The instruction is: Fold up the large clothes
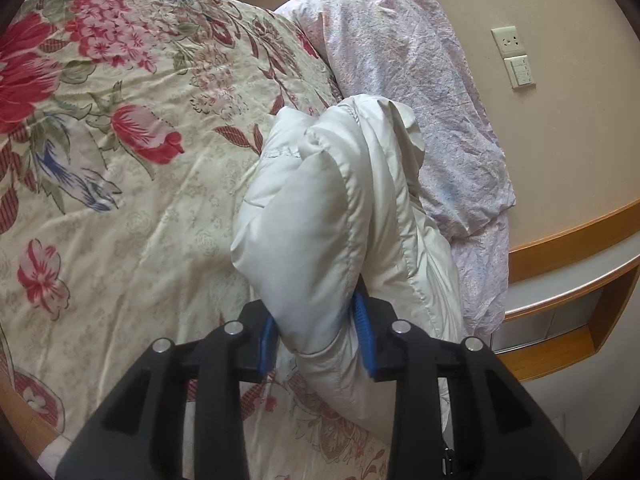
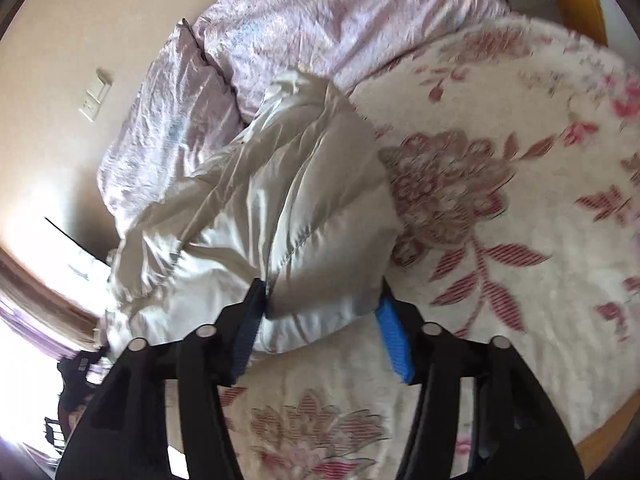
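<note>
A white puffy jacket (image 1: 328,208) lies bunched on a floral bedspread (image 1: 140,200), close to the bed's edge. My left gripper (image 1: 316,312) is shut on a thick fold of it, and the padding bulges out above the blue pads (image 1: 365,328). In the right wrist view the same jacket (image 2: 280,184) spreads in creased folds. My right gripper (image 2: 322,292) stands wide open with the jacket's near bulge between its fingertips, not pinched. The bedspread (image 2: 500,200) shows between the right gripper's fingers lower down.
A crumpled pale pink quilt (image 1: 420,80) is heaped along the wall behind the jacket, also seen in the right wrist view (image 2: 320,20). A wall socket (image 1: 508,42) and switch (image 1: 520,72) sit above it. A wooden shelf (image 1: 560,280) runs beside the bed.
</note>
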Motion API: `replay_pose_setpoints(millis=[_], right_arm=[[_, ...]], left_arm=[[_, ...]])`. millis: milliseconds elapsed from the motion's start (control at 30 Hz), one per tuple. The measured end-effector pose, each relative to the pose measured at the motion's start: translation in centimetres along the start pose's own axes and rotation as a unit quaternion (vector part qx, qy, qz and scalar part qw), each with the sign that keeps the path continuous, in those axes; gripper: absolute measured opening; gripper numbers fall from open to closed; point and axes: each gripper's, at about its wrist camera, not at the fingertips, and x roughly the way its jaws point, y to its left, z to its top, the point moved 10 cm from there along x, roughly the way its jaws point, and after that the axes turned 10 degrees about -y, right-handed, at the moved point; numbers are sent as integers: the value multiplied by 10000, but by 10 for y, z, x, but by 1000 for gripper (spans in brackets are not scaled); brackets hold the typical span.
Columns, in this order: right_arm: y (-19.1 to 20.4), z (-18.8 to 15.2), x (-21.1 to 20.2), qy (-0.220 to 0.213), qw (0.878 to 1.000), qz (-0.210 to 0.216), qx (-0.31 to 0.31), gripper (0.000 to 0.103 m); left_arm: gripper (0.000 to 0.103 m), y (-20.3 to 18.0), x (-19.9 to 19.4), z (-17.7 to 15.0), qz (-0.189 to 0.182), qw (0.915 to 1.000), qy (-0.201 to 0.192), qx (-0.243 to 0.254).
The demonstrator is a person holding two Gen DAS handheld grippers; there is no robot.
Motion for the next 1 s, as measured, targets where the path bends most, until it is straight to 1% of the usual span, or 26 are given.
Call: replay_pose_setpoints(millis=[33,67,100,133,200,233,267,300,367,400,467,500,567,633,733,800,867,1000], right_arm=[[-2,9,-9,-293,9985,-333,-323,69],[2,17,-16,-521,9956,-512,-583,69],[9,24,-21,-674,9929,-578,-787,69],[19,28,-22,-747,9912,-519,-965,69],[52,32,-18,-771,9887,-156,-1279,68],[69,32,-15,-752,9869,48,-1423,67],[91,31,-9,-696,9844,287,-1589,61],[111,28,-2,-597,9816,503,-1741,58],[150,19,13,-398,9750,926,-1981,45],[168,14,21,-313,9720,1064,-2069,42],[195,7,39,-164,9686,1175,-2185,29],[204,3,48,-93,9675,1213,-2215,28],[216,-6,59,35,9658,1226,-2284,22],[218,-14,67,150,9657,1164,-2317,20],[215,-27,76,341,9650,996,-2400,20],[207,-39,93,678,9656,943,-2327,20],[202,-49,106,890,9653,879,-2293,19],[204,-58,113,947,9586,672,-2599,20]], left_arm=[[38,-1,0,0,51,9999,-44,117],[44,-1,0,1,111,9996,-86,251],[51,-3,1,1,124,9992,-111,374],[55,-5,3,1,143,9986,-125,496],[66,-6,5,1,194,9973,-160,685],[68,-6,7,2,206,9969,-170,738],[69,-5,8,1,234,9965,-179,777],[69,-4,10,1,277,9962,-176,803],[69,-3,12,1,282,9963,-162,796],[69,-3,13,2,283,9964,-160,778],[69,-5,14,3,249,9968,-185,734],[69,-5,14,4,241,9968,-198,733],[69,-6,16,4,234,9966,-206,757],[69,-6,18,4,210,9965,-193,788],[69,-6,22,5,159,9966,-151,799],[70,-6,25,7,118,9970,-127,757],[70,-6,27,8,48,9975,-104,691],[70,-8,34,11,-65,9985,-126,525]])
